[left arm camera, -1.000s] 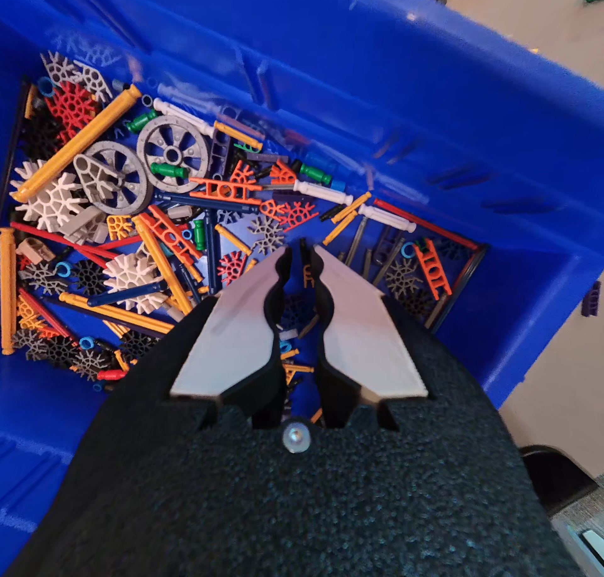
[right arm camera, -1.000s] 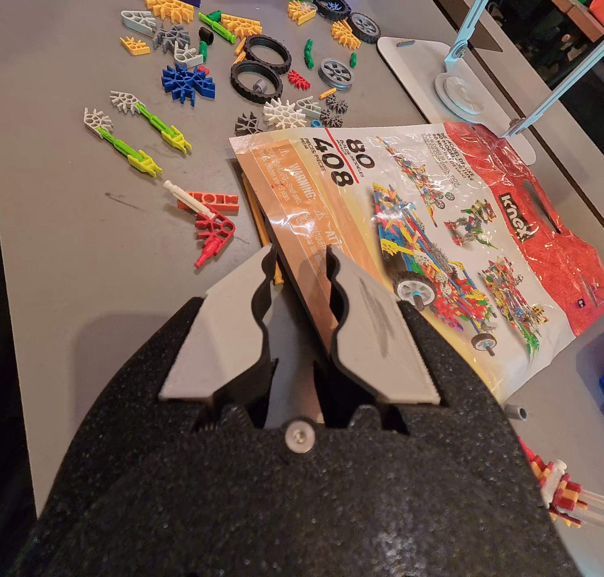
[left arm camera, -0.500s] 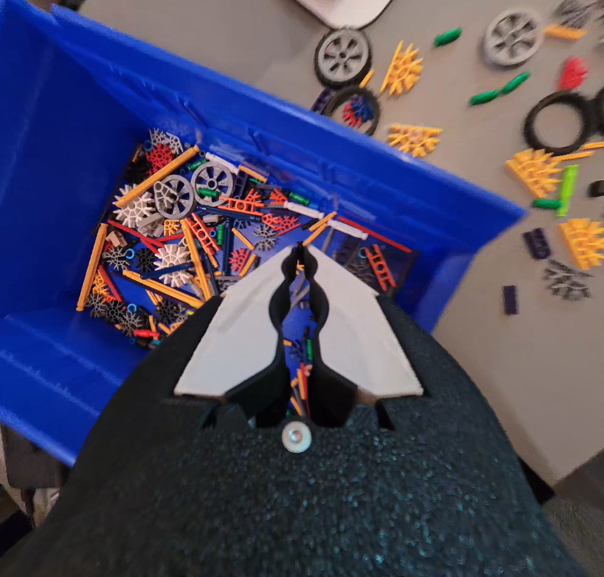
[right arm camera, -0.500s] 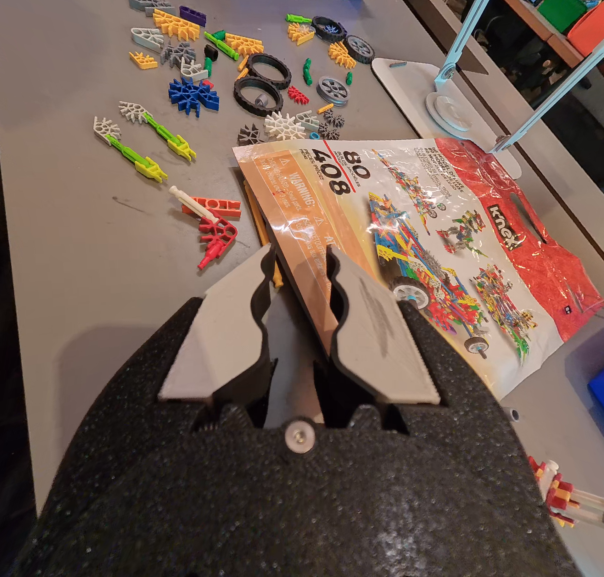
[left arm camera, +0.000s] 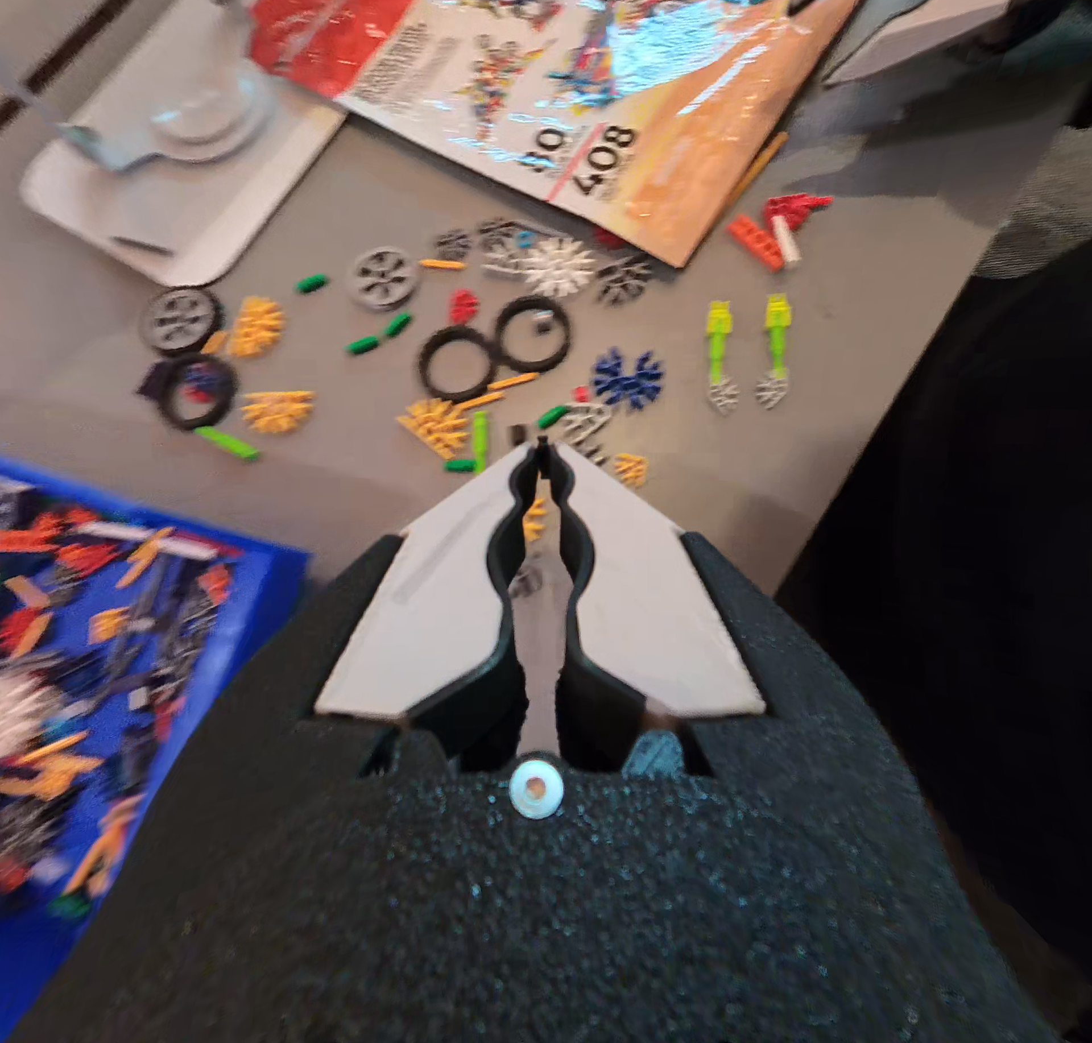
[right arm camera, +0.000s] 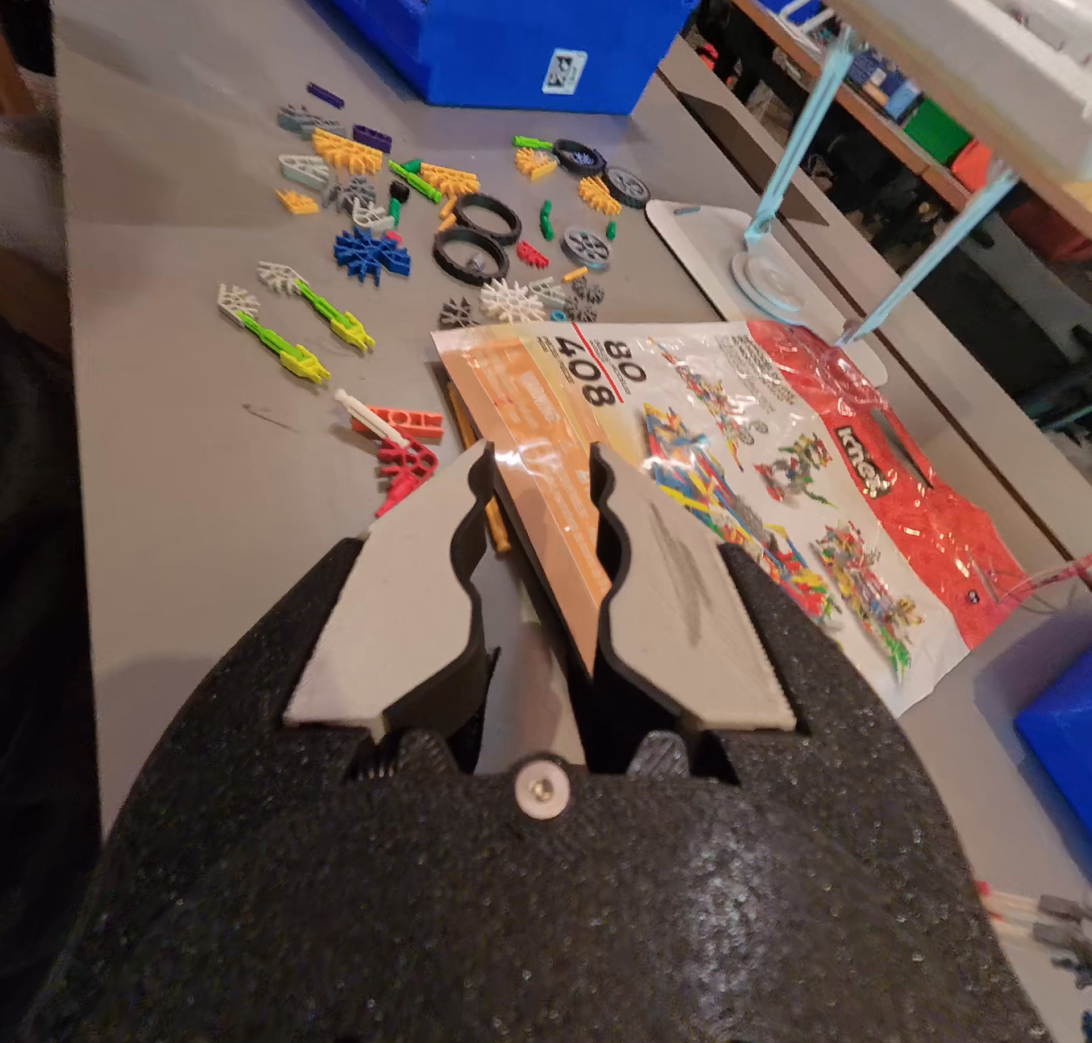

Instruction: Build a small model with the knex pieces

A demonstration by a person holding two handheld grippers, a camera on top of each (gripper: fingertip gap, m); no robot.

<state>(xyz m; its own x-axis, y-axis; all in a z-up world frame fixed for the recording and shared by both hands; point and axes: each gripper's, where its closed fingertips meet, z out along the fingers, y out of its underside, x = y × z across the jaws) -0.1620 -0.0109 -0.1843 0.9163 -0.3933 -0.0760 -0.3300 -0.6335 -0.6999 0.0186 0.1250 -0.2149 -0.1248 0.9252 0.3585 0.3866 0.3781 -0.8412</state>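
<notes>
My left gripper (left arm camera: 541, 453) is shut, and a thin black piece (left arm camera: 540, 442) sticks out from between its tips. It hovers over loose building-toy parts on the grey table (left arm camera: 354, 483), close to a pale grey connector (left arm camera: 582, 424) and a yellow connector (left arm camera: 434, 424). The blue bin (left arm camera: 260, 601) of parts lies at its lower left. My right gripper (right arm camera: 540, 459) is open and empty above the near edge of a printed plastic bag (right arm camera: 738, 424). A yellow rod (right arm camera: 493, 518) pokes out from under the bag. A red connector with a white rod (right arm camera: 408, 462) lies just left of the fingers.
Black tyres (right arm camera: 470, 255), a blue connector (right arm camera: 371, 255), two green rods with connectors (right arm camera: 278, 335) and several small parts are scattered between the bag and the blue bin (right arm camera: 532, 40). A white stand base (right arm camera: 738, 258) is at the right. The table edge runs along the left. My hands' fingertips stand some 25 cm from each other. To the pale grey connector (left arm camera: 582, 424): left tips about 9 cm, right tips about 20 cm. My right wrist view (right arm camera: 368, 213) looks at it from another angle.
My left gripper shut inside the blue bin, lifted out and swung right over the scattered parts, with the black piece at its tips. My right gripper stayed open over the bag and tilted up a little.
</notes>
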